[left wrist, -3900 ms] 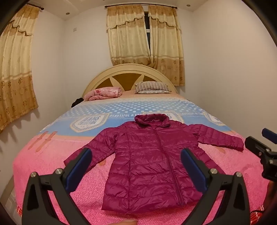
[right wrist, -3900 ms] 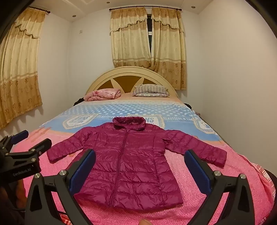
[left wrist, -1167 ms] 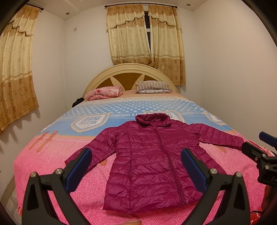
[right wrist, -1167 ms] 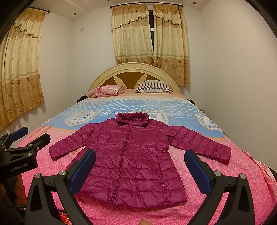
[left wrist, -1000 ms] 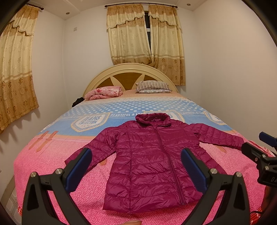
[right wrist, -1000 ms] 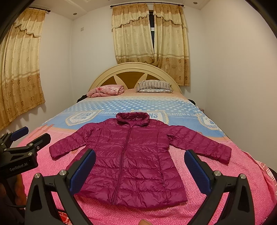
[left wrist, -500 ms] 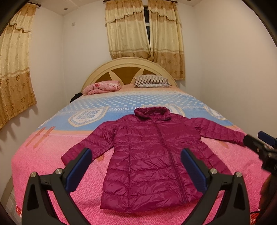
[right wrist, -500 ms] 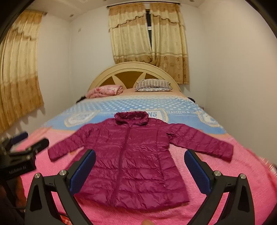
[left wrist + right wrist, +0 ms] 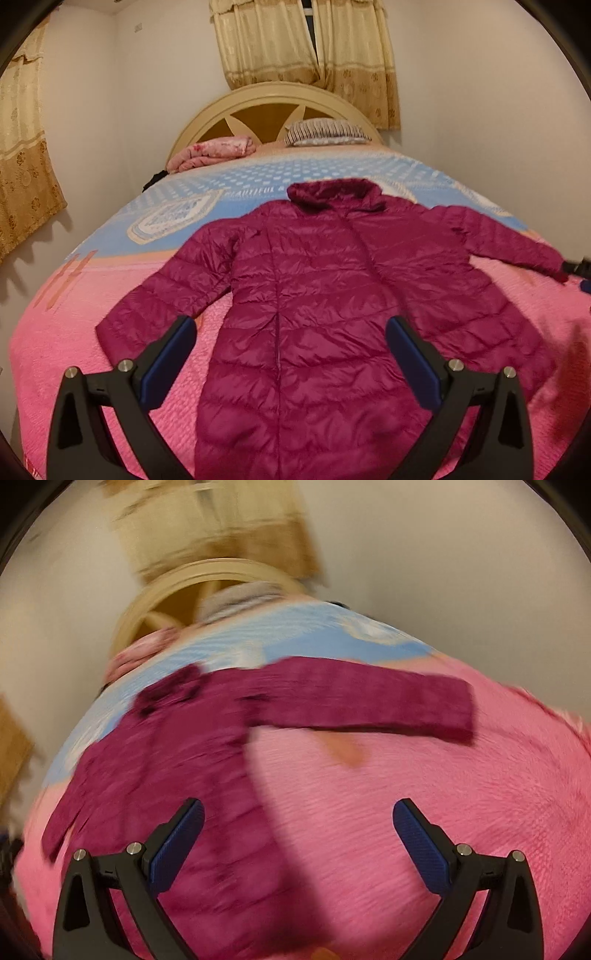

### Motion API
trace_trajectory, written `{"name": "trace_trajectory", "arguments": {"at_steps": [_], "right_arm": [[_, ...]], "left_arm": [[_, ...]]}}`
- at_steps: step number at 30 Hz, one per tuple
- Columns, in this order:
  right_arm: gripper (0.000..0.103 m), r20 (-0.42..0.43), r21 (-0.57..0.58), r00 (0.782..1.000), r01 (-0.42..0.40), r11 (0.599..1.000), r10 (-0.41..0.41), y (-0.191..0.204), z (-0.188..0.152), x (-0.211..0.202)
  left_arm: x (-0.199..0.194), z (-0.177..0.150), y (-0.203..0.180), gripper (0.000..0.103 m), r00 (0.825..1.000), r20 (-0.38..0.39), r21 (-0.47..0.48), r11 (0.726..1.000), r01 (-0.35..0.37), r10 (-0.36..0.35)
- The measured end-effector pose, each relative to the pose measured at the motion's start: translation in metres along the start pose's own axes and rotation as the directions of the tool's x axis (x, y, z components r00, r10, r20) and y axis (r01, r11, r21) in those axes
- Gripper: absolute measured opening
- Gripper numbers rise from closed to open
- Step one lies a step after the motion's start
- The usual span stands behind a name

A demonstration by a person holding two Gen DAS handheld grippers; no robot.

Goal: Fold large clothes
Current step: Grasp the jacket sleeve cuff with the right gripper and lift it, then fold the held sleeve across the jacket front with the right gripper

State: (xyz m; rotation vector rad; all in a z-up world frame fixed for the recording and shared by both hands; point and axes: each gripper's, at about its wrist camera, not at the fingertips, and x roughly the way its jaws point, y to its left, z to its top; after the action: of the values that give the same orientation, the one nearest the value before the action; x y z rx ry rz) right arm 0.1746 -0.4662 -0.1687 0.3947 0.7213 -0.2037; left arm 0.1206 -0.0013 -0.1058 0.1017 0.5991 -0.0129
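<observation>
one jacket (image 9: 317, 302) lies flat on the bed (image 9: 74, 332), zipped, sleeves out, collar toward the headboard (image 9: 273, 107) | left tool (image 9: 291, 354) spread wide, empty, over the hem | right tool (image 9: 299, 834) spread wide, empty, over the pink cover below the right sleeve (image 9: 369, 701) | right view blurred

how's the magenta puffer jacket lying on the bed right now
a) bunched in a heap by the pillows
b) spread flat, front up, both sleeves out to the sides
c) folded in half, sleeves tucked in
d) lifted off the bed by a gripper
b: the left wrist view shows the jacket flat on the bed, zipper up and collar toward the headboard, both sleeves stretched out sideways, with the left gripper open above it.
</observation>
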Motion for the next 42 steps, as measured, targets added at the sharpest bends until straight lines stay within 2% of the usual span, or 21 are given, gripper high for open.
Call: {"name": "trace_trajectory", "arguments": {"at_steps": [5,11,12,14,15,16,17,19,23,27,32,36,37,41,42], "right_arm": [[0.102,-0.029,0.168,0.995,0.101,0.981,-0.097,-0.073,0.043,0.039],[0.1,-0.072,0.238,0.985,0.169,0.956,-0.156,-0.123,0.079,0.086],[0.096,-0.08,0.245,0.986,0.159,0.956,-0.144,-0.125,0.081,0.093],[0.06,-0.127,0.226,0.985,0.146,0.963,-0.119,-0.121,0.084,0.109],[0.055,-0.156,0.213,0.981,0.146,0.966,-0.114,-0.121,0.085,0.118],[0.051,-0.153,0.214,0.982,0.146,0.966,-0.114,-0.123,0.085,0.124],[0.042,-0.136,0.212,0.984,0.142,0.967,-0.115,-0.125,0.087,0.124],[0.032,-0.118,0.217,0.987,0.133,0.967,-0.109,-0.127,0.09,0.12],[0.02,-0.054,0.178,0.991,0.134,0.975,-0.126,-0.12,0.107,0.103],[0.016,0.072,0.062,0.987,0.142,0.988,-0.147,-0.079,0.141,0.066],[0.012,0.241,-0.157,0.967,0.123,0.98,-0.083,0.01,0.174,0.015],[0.012,0.306,-0.36,0.952,0.101,0.927,0.015,0.099,0.174,-0.012],[0.012,0.31,-0.42,0.949,0.089,0.903,0.051,0.126,0.168,-0.016],[0.012,0.297,-0.564,0.945,0.055,0.824,0.14,0.198,0.141,-0.021],[0.012,0.283,-0.606,0.945,0.045,0.794,0.163,0.219,0.129,-0.018]], "left_arm": [[0.029,0.001,-0.007,0.103,0.999,-0.037,0.012,1.0,0.018,-0.017],[0.042,0.008,-0.022,0.103,0.999,-0.036,0.061,0.998,0.025,-0.023],[0.043,0.009,-0.024,0.103,0.999,-0.033,0.068,0.997,0.026,-0.024],[0.045,0.012,-0.025,0.103,0.999,-0.033,0.07,0.997,0.033,-0.031],[0.046,0.013,-0.024,0.103,0.999,-0.034,0.067,0.997,0.039,-0.037],[0.046,0.013,-0.024,0.103,0.998,-0.036,0.063,0.997,0.046,-0.044],[0.046,0.013,-0.023,0.103,0.998,-0.036,0.061,0.997,0.05,-0.048],[0.044,0.013,-0.021,0.103,0.998,-0.031,0.056,0.997,0.056,-0.054],[0.043,0.014,-0.014,0.103,0.997,-0.031,0.036,0.997,0.068,-0.067],[0.041,0.013,-0.007,0.103,0.997,-0.023,0.014,0.997,0.077,-0.076],[0.039,0.009,0.002,0.103,0.997,-0.021,-0.008,0.997,0.079,-0.079],[0.039,0.005,0.011,0.103,0.997,-0.027,-0.026,0.997,0.075,-0.075],[0.038,0.004,0.014,0.103,0.997,-0.029,-0.03,0.997,0.074,-0.075],[0.038,0.001,0.025,0.103,0.997,-0.034,-0.048,0.997,0.062,-0.064],[0.038,0.0,0.028,0.103,0.998,-0.034,-0.053,0.997,0.058,-0.06]]}}
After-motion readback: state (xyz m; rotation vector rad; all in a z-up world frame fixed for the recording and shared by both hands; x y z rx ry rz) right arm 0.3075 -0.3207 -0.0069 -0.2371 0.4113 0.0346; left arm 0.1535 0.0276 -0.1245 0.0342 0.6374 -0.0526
